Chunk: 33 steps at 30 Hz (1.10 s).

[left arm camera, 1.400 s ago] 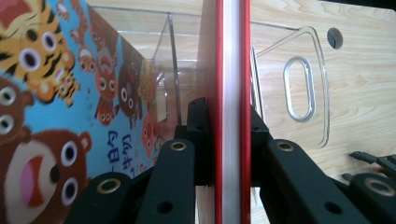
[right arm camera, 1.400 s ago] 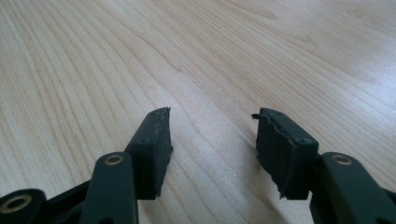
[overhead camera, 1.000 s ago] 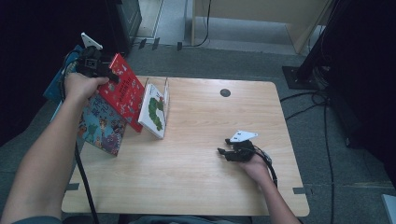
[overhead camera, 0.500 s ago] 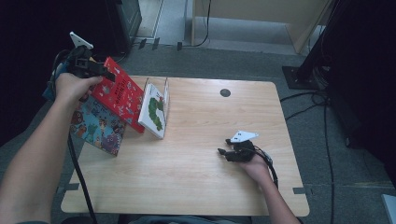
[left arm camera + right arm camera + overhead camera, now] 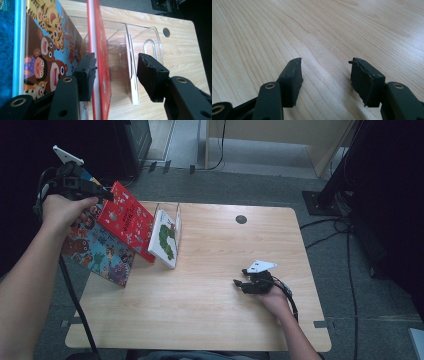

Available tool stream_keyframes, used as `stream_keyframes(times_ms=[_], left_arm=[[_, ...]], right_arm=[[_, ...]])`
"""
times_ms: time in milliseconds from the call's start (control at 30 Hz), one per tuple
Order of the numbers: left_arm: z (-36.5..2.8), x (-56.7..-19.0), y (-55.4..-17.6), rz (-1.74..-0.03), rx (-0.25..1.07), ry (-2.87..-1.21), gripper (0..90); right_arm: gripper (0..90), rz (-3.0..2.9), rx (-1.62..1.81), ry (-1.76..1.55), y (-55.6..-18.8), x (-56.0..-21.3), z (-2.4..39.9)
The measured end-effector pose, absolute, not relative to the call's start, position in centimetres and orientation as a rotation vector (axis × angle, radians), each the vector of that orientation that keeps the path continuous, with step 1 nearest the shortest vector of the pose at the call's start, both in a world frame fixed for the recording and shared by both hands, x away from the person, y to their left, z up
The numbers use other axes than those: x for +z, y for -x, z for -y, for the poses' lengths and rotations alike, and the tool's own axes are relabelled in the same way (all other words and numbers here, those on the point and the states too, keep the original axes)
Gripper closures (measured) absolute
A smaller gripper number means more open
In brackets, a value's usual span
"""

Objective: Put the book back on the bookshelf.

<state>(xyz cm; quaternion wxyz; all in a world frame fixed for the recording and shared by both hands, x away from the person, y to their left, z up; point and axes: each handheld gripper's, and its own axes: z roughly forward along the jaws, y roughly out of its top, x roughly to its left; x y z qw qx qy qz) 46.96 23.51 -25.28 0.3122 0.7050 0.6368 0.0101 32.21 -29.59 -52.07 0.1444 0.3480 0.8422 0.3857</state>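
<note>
pale wooden table (image 5: 210, 320) on grey floor (image 5: 350, 270)

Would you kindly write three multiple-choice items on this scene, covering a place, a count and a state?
1. Where does the right gripper sit?
A. over bare table
B. over the books
C. beside the round hole

2. How many books stand at the clear holder?
A. one
B. three
C. five

3. How are the left gripper jaws on the red book?
A. clamped shut on it
B. open around its edge
C. nowhere near it

Answers: 1 A, bare wood of the table lies between its jaws. 2 B, the animal book, the red one and the caterpillar book. 3 B, a wide gap shows beside the cover; these jaws have just been opening.
</note>
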Motion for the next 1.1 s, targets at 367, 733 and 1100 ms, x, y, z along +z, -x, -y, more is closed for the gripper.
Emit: stream_keyframes(times_ms=[367, 733, 1100], left_arm=[[-22.1, -25.7, -45.0, -1.622, -0.010, -1.888, 44.9], [-19.6, -27.0, -42.8, -1.560, -0.010, -1.957, 44.0], [-17.2, -29.4, -39.6, -1.489, 0.017, -2.002, 44.0]], right_arm=[[41.9, -2.422, 1.124, -0.996, -32.2, -52.2, 29.7], [39.5, -2.422, 1.136, -0.985, -32.2, -52.3, 29.7], [34.9, -2.434, 1.133, -0.970, -32.2, -52.3, 30.1]])
